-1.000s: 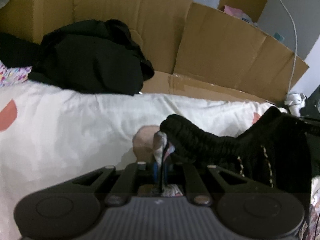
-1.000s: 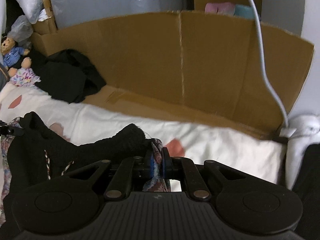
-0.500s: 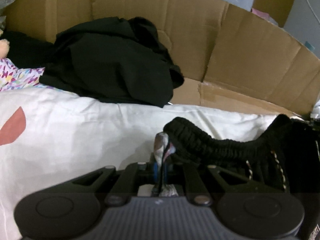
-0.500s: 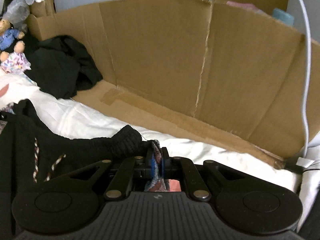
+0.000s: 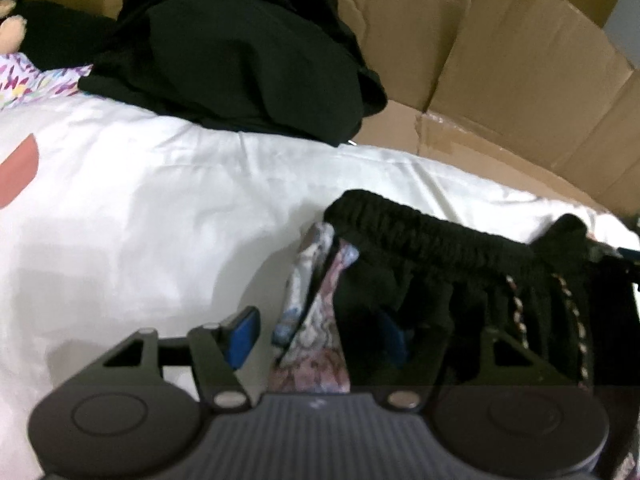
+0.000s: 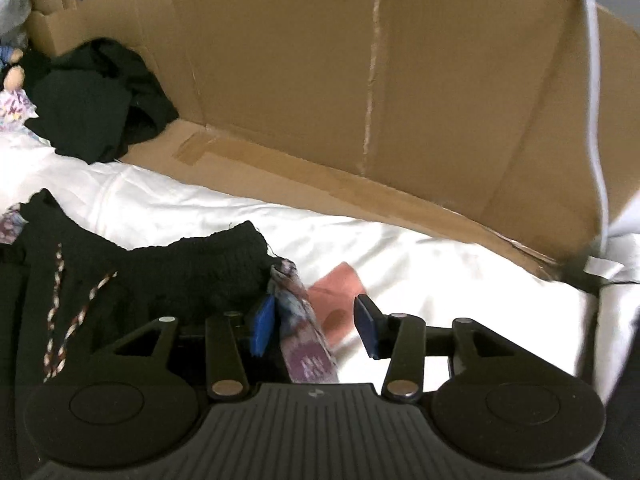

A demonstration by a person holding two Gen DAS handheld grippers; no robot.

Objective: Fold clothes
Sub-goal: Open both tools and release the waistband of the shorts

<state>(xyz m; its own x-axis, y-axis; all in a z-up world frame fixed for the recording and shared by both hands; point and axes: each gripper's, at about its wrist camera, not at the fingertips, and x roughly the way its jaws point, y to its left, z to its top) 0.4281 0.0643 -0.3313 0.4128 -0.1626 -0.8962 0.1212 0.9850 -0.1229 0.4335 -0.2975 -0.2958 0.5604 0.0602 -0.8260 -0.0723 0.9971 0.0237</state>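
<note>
A garment with a black elastic waistband (image 5: 424, 232) and a patterned pink-blue lining (image 5: 316, 320) lies on the white bedsheet (image 5: 140, 208). My left gripper (image 5: 320, 334) has its jaws opening; the lining edge stands loose between them and the black cloth drapes over the right pad. In the right wrist view the same waistband (image 6: 208, 260) lies to the left, with braided drawstrings (image 6: 60, 312). My right gripper (image 6: 316, 330) is also opening, and the lining edge (image 6: 300, 328) leans by its left pad without being pressed.
A pile of black clothes (image 5: 240, 52) sits at the back left against a cardboard wall (image 6: 360, 92). A stuffed toy in patterned cloth (image 6: 12, 92) lies far left. A white cable (image 6: 596, 100) hangs at the right. The sheet carries pink patches (image 6: 340, 280).
Both grippers were shut on the patterned edge of the garment and have now let go, jaws spreading. Both have sunk toward the sheet, and the garment has settled onto it.
</note>
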